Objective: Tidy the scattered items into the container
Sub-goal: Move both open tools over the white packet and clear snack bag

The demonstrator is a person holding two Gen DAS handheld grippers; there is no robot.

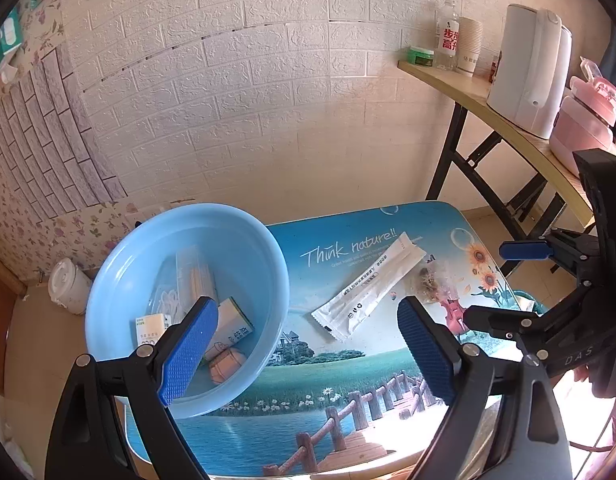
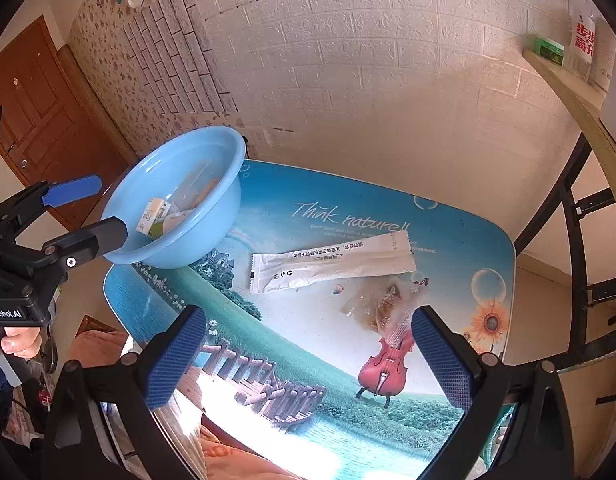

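Left wrist view shows the left gripper (image 1: pixel 304 352) with its blue fingers (image 1: pixel 188 354) spread wide and holding nothing. Its left finger hangs over the near side of the light blue bowl (image 1: pixel 268 264), which sits at the far left of the picture table (image 1: pixel 348 364). Small boxes (image 1: pixel 232 328) and packets lie inside the bowl. A long white packet (image 1: pixel 368 292) lies flat on the table between the fingers, a bit farther away. A clear crinkly bag (image 1: pixel 430 280) touches its right end. Right wrist view shows the right gripper (image 2: pixel 308 360) wide too, empty, with the clear bag just beyond its right finger.
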